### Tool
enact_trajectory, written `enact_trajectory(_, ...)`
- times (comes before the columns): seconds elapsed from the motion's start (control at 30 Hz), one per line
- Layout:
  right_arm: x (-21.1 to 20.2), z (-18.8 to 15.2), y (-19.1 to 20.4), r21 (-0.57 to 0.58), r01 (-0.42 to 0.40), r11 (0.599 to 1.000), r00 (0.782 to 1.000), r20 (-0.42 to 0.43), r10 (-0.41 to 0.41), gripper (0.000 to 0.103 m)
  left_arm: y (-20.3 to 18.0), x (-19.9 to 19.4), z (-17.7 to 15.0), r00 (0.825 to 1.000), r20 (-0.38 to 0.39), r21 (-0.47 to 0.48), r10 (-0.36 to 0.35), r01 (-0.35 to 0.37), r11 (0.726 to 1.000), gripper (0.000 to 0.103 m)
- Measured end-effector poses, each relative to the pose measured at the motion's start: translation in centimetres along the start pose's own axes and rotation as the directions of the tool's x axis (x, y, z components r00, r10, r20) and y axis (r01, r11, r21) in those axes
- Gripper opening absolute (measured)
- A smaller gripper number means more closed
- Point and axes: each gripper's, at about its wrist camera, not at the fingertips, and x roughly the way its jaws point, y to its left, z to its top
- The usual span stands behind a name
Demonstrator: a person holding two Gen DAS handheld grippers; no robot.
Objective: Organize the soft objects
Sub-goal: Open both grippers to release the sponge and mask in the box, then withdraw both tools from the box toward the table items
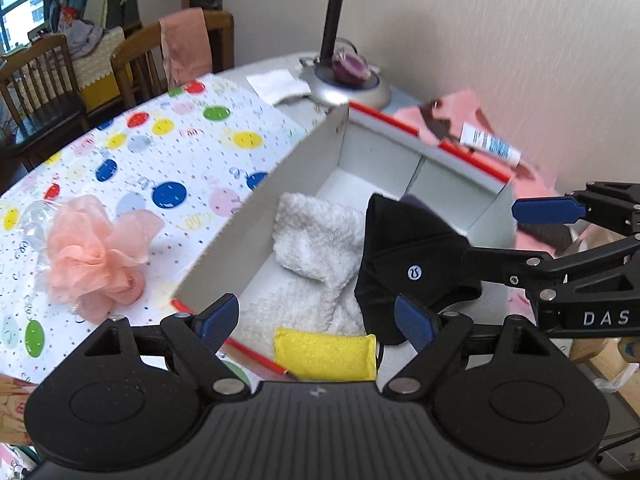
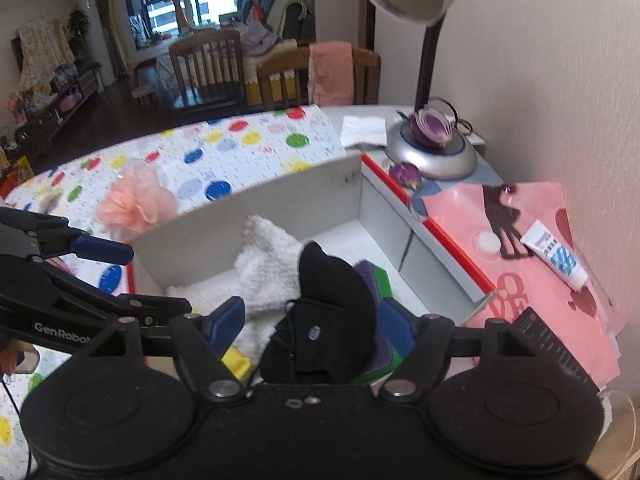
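A white cardboard box (image 1: 256, 216) with red edges stands on the table. Inside lie a white fluffy cloth (image 1: 316, 236), a black cap (image 1: 408, 256) and a yellow sponge (image 1: 324, 354). My left gripper (image 1: 316, 320) is open above the box's near end, holding nothing. My right gripper (image 2: 316, 320) is open, its fingers on either side of the black cap (image 2: 332, 312); it also shows from the side in the left wrist view (image 1: 496, 236). A purple and green sponge (image 2: 376, 280) lies under the cap. A pink mesh flower (image 1: 92, 252) lies on the tablecloth left of the box.
A desk lamp (image 1: 348, 84) stands behind the box by the wall. A pink bag (image 2: 532, 248) with a white tube (image 2: 556, 254) lies right of the box. A folded white tissue (image 2: 364, 130) lies near the lamp. Wooden chairs (image 2: 224, 68) stand beyond the table.
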Motion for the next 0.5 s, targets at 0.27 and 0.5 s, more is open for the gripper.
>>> enact_trajectory(0.27, -3.2, 0.9, 2.4, -0.007, -0.058, 0.998, 0.994, 0.097, 0.058, 0.078, 1.7, -5.4, -1.6, 0.992, 0.122, -0.018, -0.01, 0.013, 1.0, 0.085)
enact_trajectory(0.5, -4.9, 1.1, 5.7, -0.048, -0.102, 0.994, 0.98, 0.165, 0.108, 0.081, 4.1, -10.1, -3.2, 0.976, 0.217, -0.077, 0.004, 0.013, 0.997, 0.085)
